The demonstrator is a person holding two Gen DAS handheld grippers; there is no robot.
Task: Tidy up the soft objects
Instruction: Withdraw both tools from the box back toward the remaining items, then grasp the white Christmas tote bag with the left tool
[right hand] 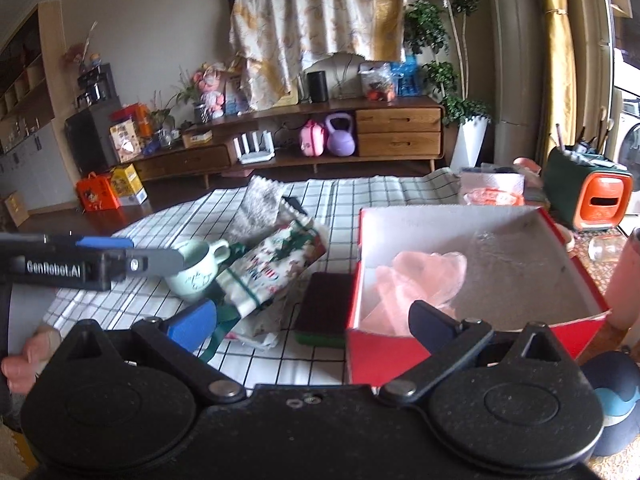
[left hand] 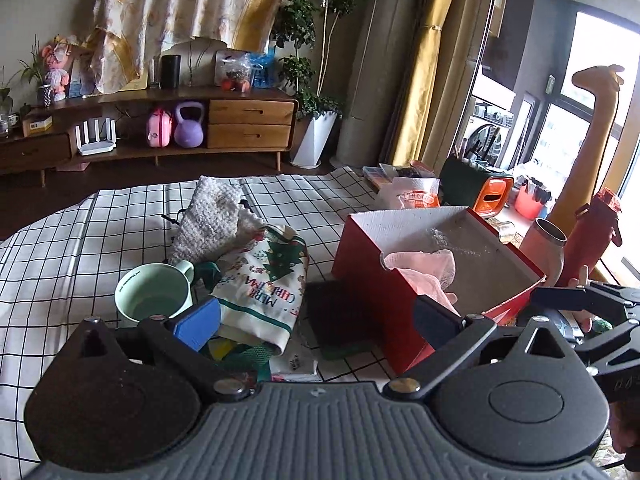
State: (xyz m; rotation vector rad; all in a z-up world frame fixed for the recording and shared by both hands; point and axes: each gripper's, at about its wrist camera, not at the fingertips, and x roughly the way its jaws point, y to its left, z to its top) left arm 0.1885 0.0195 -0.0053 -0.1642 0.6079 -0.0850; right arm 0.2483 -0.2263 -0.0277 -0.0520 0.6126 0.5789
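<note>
The Christmas cloth (left hand: 272, 280) lies on the checked table between the mug (left hand: 154, 294) and the red box (left hand: 400, 280), long axis running away from the left gripper (left hand: 316, 316). Both the left and the right gripper (right hand: 312, 320) stand wide, empty; the left is nearer.

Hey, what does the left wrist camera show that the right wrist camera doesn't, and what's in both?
Only the left wrist view shows the tall giraffe toy by the window and the red bottle beside it. Only the right wrist view shows the orange and yellow cartons on the floor and the dark cabinet behind them. Both show the red box holding a pink cloth, the Christmas towel, the green mug, the white knitted cloth and the checked tablecloth.
</note>
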